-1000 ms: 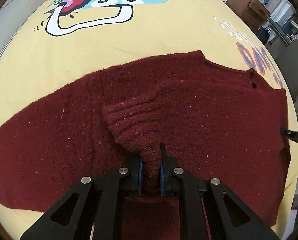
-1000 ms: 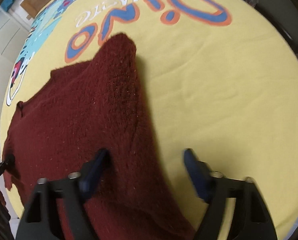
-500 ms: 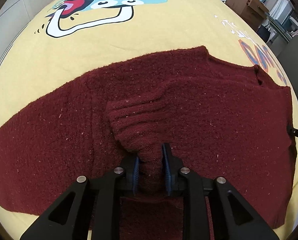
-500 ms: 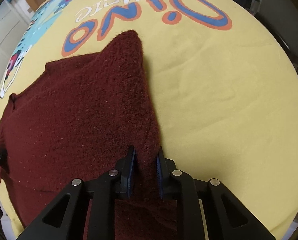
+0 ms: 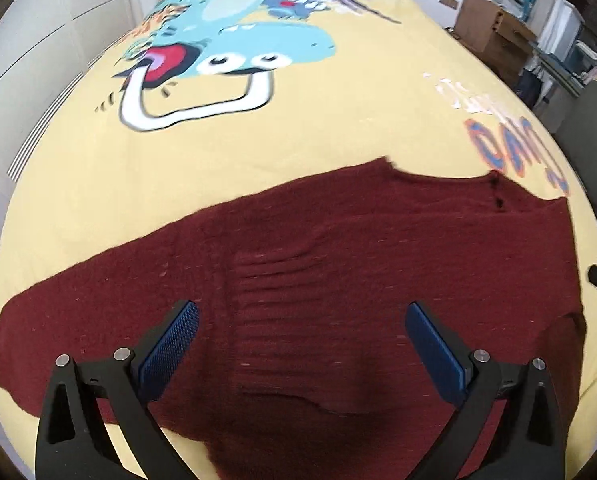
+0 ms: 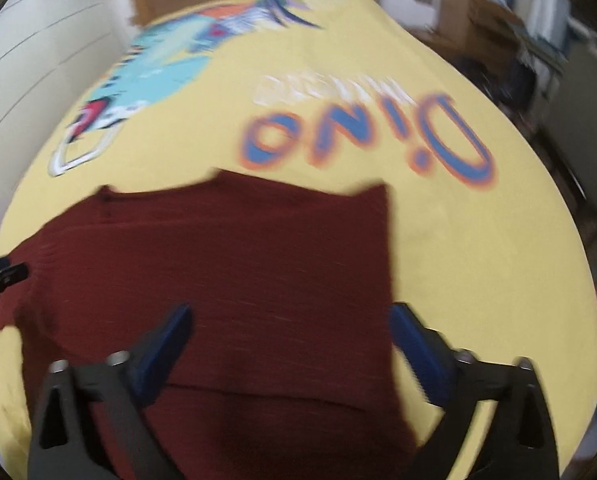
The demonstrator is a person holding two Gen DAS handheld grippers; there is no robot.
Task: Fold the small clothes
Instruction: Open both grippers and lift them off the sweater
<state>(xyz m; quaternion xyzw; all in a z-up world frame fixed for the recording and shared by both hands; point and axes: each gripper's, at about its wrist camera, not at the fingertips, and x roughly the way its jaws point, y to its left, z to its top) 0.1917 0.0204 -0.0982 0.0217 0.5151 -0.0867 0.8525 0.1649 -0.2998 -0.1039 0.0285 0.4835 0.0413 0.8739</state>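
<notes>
Maroon knit is filling the space under both sets of fingers: the sweater (image 5: 338, 264) is lying flat on the yellow bedspread (image 5: 338, 128), with its ribbed cuff (image 5: 274, 300) folded in over the body, directly between and just ahead of the left gripper (image 5: 300, 340). That gripper's jaws have just been opening and are standing wide, blue pads clear of the wool, nothing clamped. The right gripper (image 6: 288, 344) is in the same state, jaws just sprung apart and released, hanging over the sweater's right part, whose straight edge (image 6: 388, 264) runs just inside its right finger. This view is blurred, so fine folds are hard to read there.

Judging by this, a sleeve fold is being let go on each side, and the sleeves-in step looks finished. Next, the move probably calls for both grippers to be pinching an end of the sweater and carrying it over the other end to halve the body, keeping the tucked sleeves from sliding out.

Beyond the fingers, the dinosaur print (image 5: 226, 56) and lettering (image 6: 362, 132) are showing. Cardboard boxes (image 5: 490, 28) are standing past the bed; their contents cannot be told.
</notes>
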